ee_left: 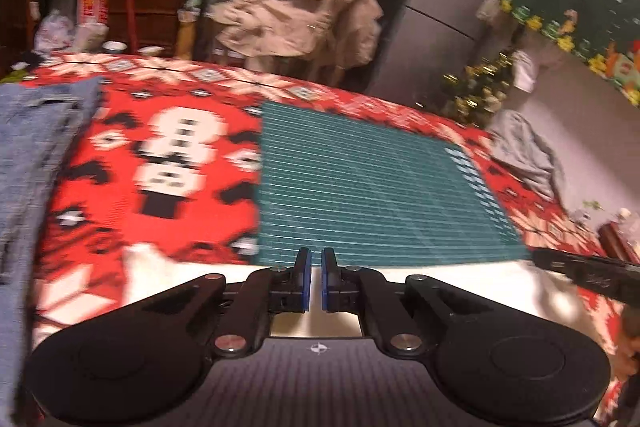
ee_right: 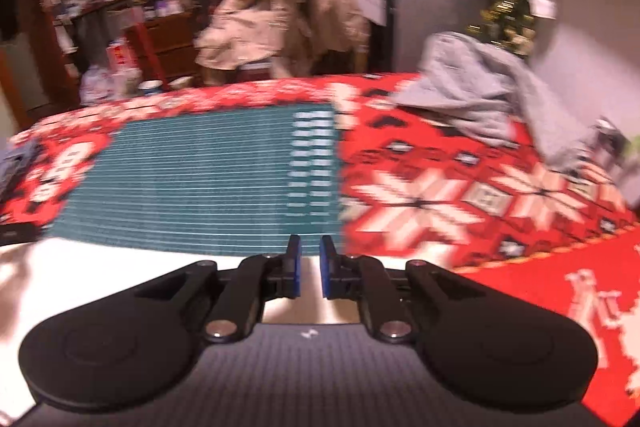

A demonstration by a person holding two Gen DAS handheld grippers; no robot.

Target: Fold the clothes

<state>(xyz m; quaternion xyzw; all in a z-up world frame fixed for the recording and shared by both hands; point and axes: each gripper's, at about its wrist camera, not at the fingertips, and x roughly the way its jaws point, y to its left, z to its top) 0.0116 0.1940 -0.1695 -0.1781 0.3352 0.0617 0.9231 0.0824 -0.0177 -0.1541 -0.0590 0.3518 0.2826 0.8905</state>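
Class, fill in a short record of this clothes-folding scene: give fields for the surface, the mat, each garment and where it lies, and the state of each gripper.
surface: red patterned cloth covering the table
mat: green gridded mat in the middle of the cloth
garment 1: blue denim piece, lying flat to the left of the mat
garment 2: grey garment, crumpled at the far right of the table
left gripper: nearly closed, nothing between the pads
right gripper: slightly open, nothing held

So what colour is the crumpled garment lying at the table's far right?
Grey garment, clearest in the right wrist view.
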